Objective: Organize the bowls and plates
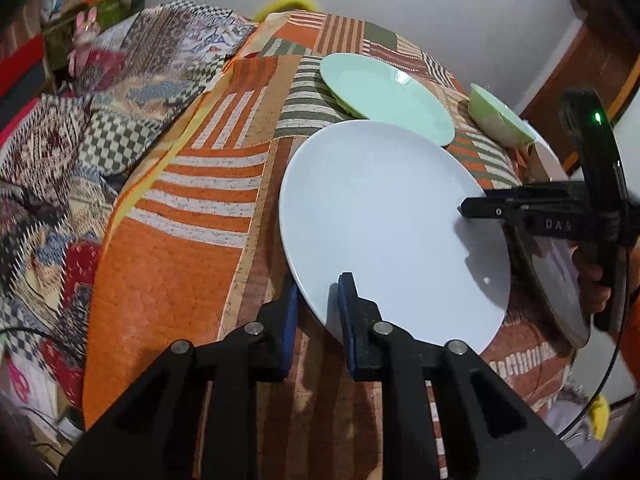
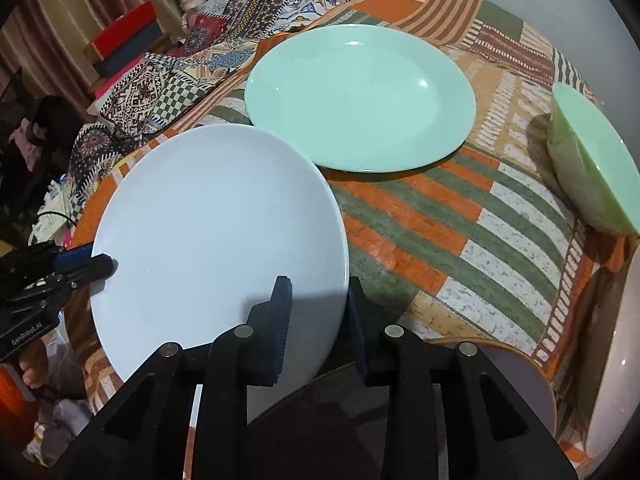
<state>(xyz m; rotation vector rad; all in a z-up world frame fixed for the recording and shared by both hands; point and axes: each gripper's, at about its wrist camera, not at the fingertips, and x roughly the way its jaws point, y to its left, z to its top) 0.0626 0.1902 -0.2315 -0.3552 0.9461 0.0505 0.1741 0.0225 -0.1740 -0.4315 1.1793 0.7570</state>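
Looking down the left wrist view first: the left gripper has its 2 blue pads nearly together with the near rim of the white plate between them, so I'd say it's pinching that edge. The plate sits tilted over the striped tablecloth, not flat. On the far side the right gripper comes in from the right, narrow, its tip over the opposite rim. Behind are a mint green plate and a green bowl, both resting on the cloth.

Now the right wrist view: the right gripper straddles the white plate's edge, 1 pad over the top face and 1 down past the rim. There's a visible gap, and I honestly can't tell if the pads are pressing or just sitting around it. The left gripper shows at the left edge, on the plate's rim. The green plate lies just beyond, seemingly apart from the white one, and the bowl is well off to the right.

Progress-wise, nothing looks stacked yet. My guess is the white plate is step 1, with the green plate and bowl untouched.
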